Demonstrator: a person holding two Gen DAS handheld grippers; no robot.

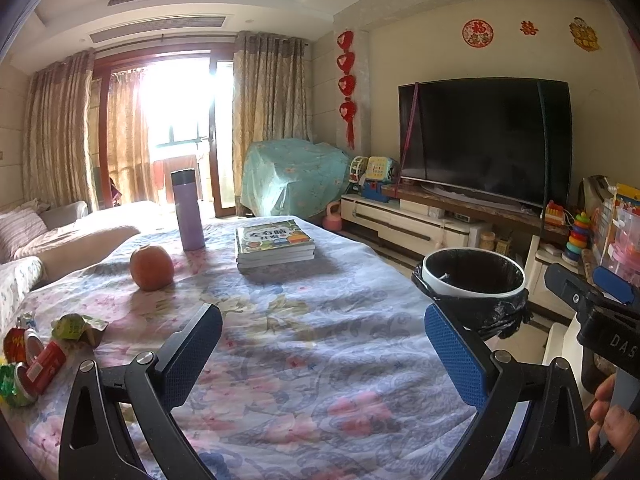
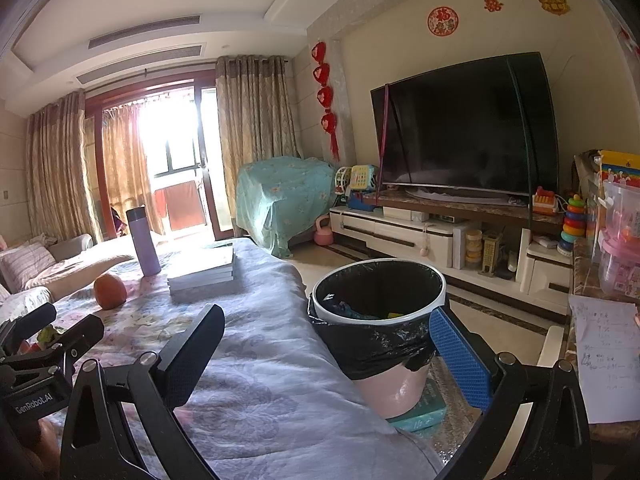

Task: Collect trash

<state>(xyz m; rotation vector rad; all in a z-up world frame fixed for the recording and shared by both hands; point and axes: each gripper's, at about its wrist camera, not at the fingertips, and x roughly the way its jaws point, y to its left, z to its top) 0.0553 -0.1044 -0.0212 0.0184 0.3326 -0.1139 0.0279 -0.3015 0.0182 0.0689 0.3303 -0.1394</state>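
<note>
Several crumpled wrappers lie on the floral tablecloth at its near left: a green one, a red one, and more at the frame edge. My left gripper hovers open over the cloth to their right, with nothing between its fingers. The trash bin, pink with a white rim and a black bag, stands off the table's right side. In the right wrist view the bin holds some scraps. My right gripper is open in front of it, its blue right pad beside the bag.
An orange, a purple flask and a stack of books sit farther back on the table. A sofa lies to the left. A TV on a low cabinet and toys line the right wall.
</note>
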